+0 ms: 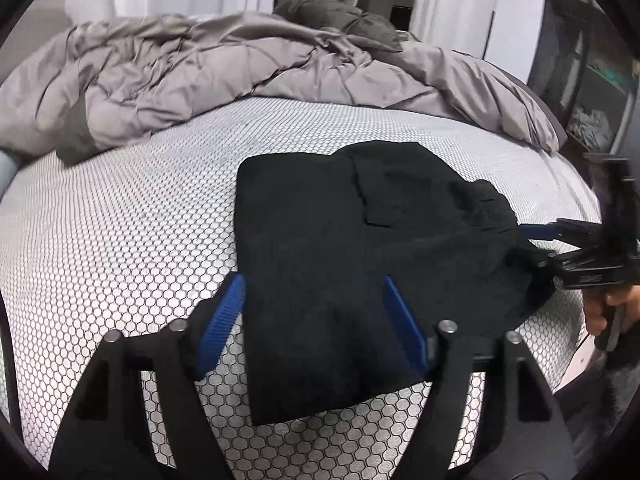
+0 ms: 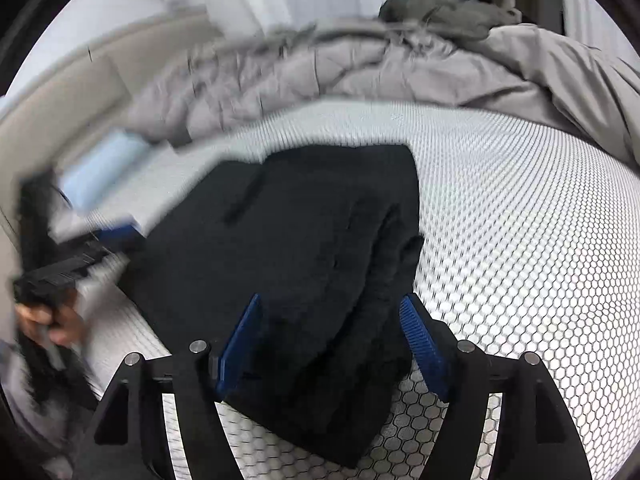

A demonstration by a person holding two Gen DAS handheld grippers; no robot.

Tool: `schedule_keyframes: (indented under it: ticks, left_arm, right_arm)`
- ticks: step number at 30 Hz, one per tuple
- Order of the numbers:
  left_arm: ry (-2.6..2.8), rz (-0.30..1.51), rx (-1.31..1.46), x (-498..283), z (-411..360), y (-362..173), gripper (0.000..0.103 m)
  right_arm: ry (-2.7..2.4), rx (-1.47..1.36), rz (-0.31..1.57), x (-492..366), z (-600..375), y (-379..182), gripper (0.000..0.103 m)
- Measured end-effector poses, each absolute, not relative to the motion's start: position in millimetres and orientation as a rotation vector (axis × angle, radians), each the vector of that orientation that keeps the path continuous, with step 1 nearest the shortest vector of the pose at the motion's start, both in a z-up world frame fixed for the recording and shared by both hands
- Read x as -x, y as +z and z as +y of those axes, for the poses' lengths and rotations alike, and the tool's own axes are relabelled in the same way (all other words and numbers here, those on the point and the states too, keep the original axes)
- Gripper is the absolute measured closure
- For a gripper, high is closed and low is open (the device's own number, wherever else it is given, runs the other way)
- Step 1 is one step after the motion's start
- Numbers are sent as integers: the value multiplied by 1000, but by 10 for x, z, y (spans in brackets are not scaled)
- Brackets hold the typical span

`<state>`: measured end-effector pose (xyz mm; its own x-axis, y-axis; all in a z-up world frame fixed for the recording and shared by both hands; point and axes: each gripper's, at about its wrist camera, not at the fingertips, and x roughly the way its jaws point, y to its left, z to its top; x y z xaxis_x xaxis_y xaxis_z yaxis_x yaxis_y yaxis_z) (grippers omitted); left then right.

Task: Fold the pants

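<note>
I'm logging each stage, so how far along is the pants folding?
Done, it seems: the black pants lie folded into a compact stack on the honeycomb-patterned mattress. In hand: nothing; the left gripper and right gripper both stand open over the stack's near edge, gripping no cloth. Left: at most tidying the rumpled edge on the right gripper's side.

Rumpled grey duvet [image 1: 168,76] lies on the honeycomb-patterned mattress [image 1: 100,232].

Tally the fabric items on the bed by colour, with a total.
Black: 1, the folded pants
Grey: 2, the rumpled comforter and a darker grey bundle behind it
Total: 3, all on the honeycomb-patterned mattress
</note>
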<state>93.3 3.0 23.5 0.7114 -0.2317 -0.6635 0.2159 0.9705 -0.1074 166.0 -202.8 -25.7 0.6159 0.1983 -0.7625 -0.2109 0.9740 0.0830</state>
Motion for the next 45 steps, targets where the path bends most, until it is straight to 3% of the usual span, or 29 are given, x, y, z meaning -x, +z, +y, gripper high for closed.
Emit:
schedule_keyframes:
  ticks: [8, 15, 21, 36, 45]
  left_arm:
    - [-232, 842, -54, -990, -84, -55, 29]
    - [-201, 780, 4, -886, 60, 65, 25]
    - [-152, 656, 76, -660, 53, 267, 0]
    - [-163, 560, 14, -344, -270, 378, 1]
    - [-193, 555, -1, -384, -315, 352, 1]
  right_arm:
    - [172, 57, 924, -1587, -2228, -342, 18]
    - [118, 64, 834, -1397, -2276, -168, 17]
    - [187, 34, 714, -1173, -2130, 55, 2]
    - [212, 55, 495, -695, -1838, 193, 0]
    - [156, -8, 515, -777, -1892, 95, 0]
